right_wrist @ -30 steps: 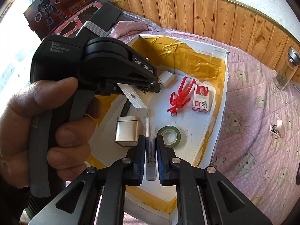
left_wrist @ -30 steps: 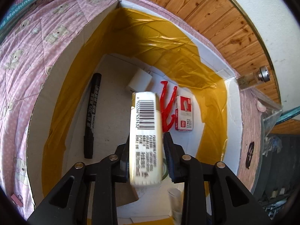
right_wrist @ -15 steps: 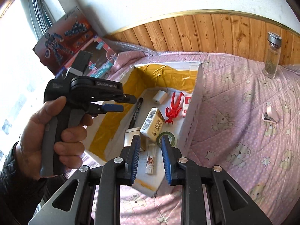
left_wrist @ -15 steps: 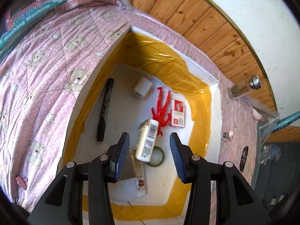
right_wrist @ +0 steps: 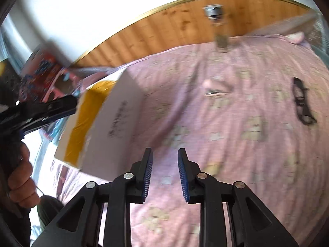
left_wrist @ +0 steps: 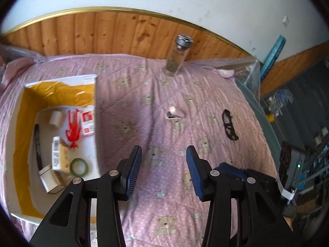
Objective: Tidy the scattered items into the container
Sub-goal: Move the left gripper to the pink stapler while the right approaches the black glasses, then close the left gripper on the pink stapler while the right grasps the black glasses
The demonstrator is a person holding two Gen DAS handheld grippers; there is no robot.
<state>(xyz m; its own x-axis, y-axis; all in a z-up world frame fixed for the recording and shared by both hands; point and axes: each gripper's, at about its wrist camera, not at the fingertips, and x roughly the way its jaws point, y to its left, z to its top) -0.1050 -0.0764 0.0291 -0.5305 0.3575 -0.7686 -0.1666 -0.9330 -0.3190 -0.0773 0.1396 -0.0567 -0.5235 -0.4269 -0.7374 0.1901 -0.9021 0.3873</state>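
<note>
1. Fingers: left gripper jaws wide apart, nothing btwn, just been opening. Right gripper jaws parted less, nothing btwn, also just been opening.
2. Both hang over bare pink quilt, plenty of free room ahead.
3. Box sits left of both, its right wall edge close to left gripper.
4. Still loose on quilt: glass jar by wood panel, small pink clip (prob. a clip, blurry), black glasses near right edge.
</note>
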